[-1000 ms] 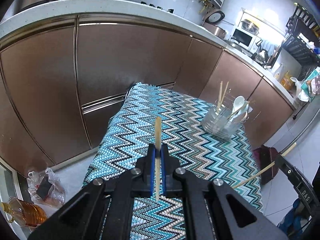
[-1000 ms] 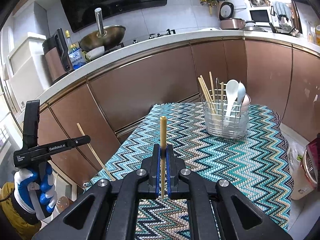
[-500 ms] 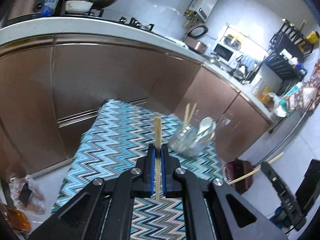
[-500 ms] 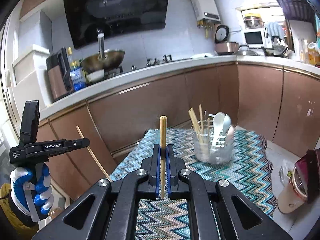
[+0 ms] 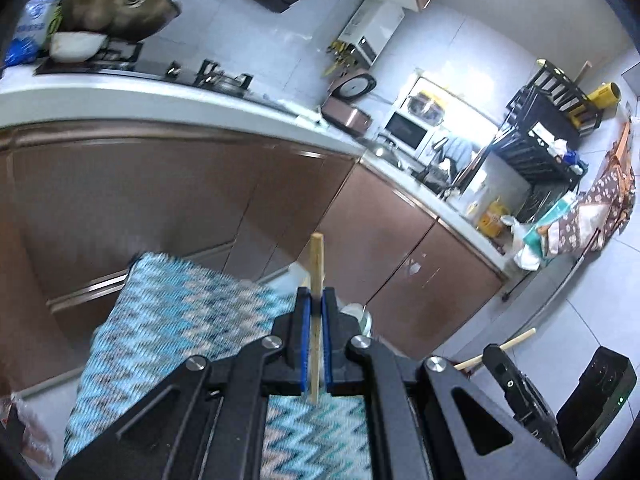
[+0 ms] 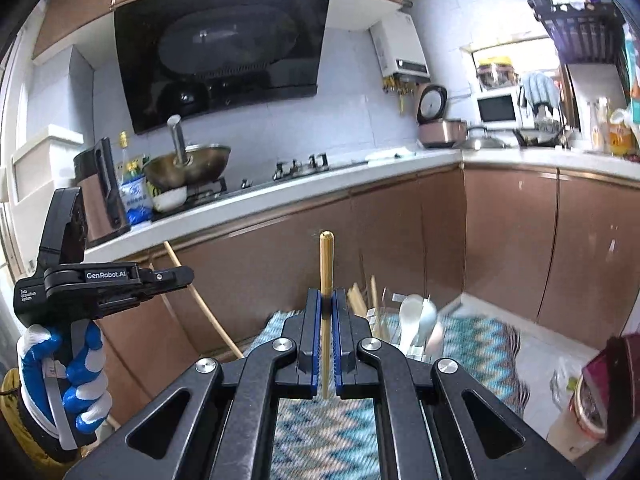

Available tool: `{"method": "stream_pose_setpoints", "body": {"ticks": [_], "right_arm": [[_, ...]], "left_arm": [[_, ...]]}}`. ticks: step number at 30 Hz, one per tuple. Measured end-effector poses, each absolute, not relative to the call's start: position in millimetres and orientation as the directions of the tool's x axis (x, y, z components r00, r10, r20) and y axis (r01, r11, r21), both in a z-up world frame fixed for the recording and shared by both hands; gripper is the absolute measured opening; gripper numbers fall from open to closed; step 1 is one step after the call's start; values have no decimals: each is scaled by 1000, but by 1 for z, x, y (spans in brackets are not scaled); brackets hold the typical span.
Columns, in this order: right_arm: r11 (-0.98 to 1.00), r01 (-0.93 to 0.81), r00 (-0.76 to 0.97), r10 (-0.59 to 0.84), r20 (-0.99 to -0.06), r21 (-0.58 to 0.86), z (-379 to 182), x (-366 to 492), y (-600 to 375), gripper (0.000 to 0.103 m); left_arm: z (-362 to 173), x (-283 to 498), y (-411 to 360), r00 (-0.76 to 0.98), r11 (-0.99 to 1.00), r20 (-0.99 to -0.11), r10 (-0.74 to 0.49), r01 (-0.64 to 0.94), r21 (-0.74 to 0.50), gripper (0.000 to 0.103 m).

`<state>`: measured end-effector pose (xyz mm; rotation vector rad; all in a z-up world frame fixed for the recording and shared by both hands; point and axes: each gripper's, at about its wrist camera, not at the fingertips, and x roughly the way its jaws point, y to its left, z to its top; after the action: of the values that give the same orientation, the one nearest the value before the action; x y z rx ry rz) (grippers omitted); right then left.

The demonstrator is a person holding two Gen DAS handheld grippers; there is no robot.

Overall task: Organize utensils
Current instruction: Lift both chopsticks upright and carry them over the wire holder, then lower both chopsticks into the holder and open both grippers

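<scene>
A pale wooden chopstick [image 5: 317,264] stands upright, clamped between the closed jaws of the left gripper [image 5: 316,300]. A golden chopstick [image 6: 326,264] is clamped the same way in the right gripper [image 6: 326,300]. Both hang above the zigzag cloth [image 6: 476,344]. The wire utensil holder [image 6: 404,336], with spoons and chopsticks, sits near the cloth's far edge, below the kitchen counter [image 6: 400,168].

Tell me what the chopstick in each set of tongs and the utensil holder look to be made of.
Left tongs' chopstick: pale, matte, square-cut tip, likely bamboo or wood. Right tongs' chopstick: golden, glossy, rounded ribbed tip, perhaps metal or lacquer. Utensil holder: see-through, blurred, probably clear plastic or wire.
</scene>
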<state>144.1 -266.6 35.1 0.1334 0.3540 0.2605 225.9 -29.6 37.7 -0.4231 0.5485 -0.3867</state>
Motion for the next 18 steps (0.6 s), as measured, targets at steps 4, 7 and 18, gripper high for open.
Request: {"method": "stream_pose_setpoints", "body": {"ticks": [4,7,18], "right_arm": [[970,-201,927,233,-292,135,39,181,-273,5],[976,-182,929,209,-305,116,29,217,-276,5],[983,-153,885,182,-429,102,-39,290,-286,5]], "left_arm": [[40,272,-57,796,849,-396,-458,259,-461,5],[30,308,-82,790,856,-408,-458,267,-442,5],[-46,382,-139,769,894,-484,-417,252,-369,5]]}}
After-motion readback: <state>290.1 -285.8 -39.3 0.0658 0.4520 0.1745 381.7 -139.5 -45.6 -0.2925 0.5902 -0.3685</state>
